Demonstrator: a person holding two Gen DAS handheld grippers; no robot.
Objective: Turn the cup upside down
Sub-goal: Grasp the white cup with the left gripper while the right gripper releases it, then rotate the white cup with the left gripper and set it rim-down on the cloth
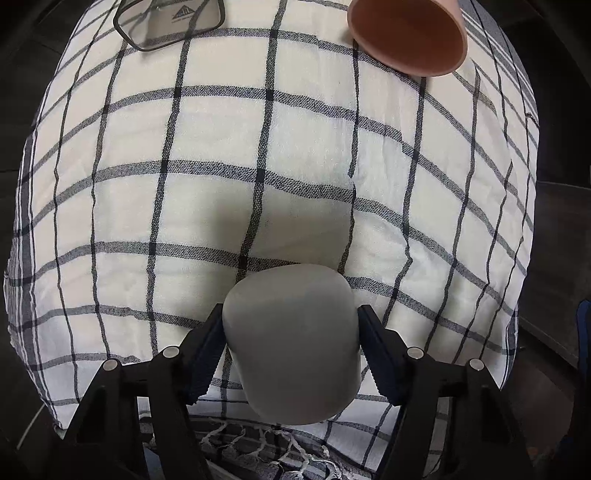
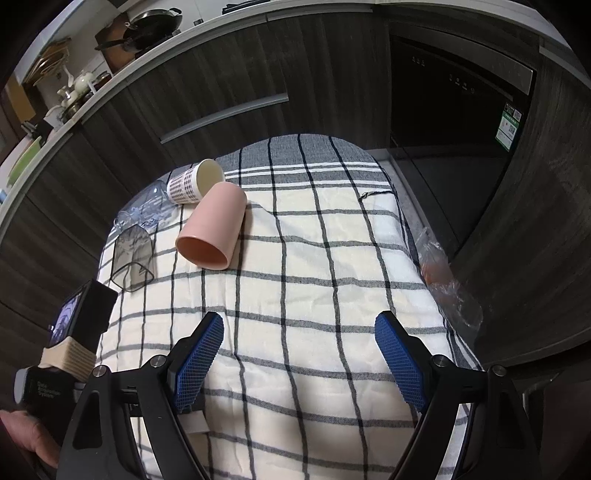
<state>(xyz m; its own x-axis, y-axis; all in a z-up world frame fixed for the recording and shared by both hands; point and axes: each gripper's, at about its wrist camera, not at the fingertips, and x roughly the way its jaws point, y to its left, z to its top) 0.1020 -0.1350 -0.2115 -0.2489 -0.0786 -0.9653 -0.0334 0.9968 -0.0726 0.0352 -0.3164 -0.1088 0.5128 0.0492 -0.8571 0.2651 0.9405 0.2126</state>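
Left wrist view: the left gripper (image 1: 291, 339) is pinching a grey cup (image 1: 293, 343) low in the centre of the frame. Both black ribbed fingers (image 1: 207, 354) press against the cup's sides. The cup's closed, rounded end faces away from the camera toward the checked cloth (image 1: 184, 184); its mouth is not visible, so contents cannot be determined. A shadow lies on the cloth just beyond the cup. Whether the cup touches the cloth cannot be told.

At the upper right of this frame a pink cup (image 1: 406, 37) lies on its side, its opening turned toward the camera; the interior shows nothing in it. At the upper left, a smoky transparent container (image 1: 170, 22) with a dark rim lies on the cloth, bearing a small triangular logo; nothing is seen inside it.

Right wrist view: the right gripper (image 2: 299, 354) is spread wide with nothing between its blue-padded fingers (image 2: 199, 354), positioned above the cloth (image 2: 314, 277) in the lower half of the frame. The pink cup (image 2: 212, 230) lies left of centre, mouth toward the lower left, interior bare. Touching its far end, a patterned cup (image 2: 194, 182) lies on its side, its pale interior showing no contents. Further left lie a clear glass (image 2: 147, 206) and the smoky container (image 2: 131, 264), open end toward the camera. A crumpled plastic bag (image 2: 447, 280) sits at the cloth's right edge. Dark cabinets (image 2: 221, 92) stand behind.
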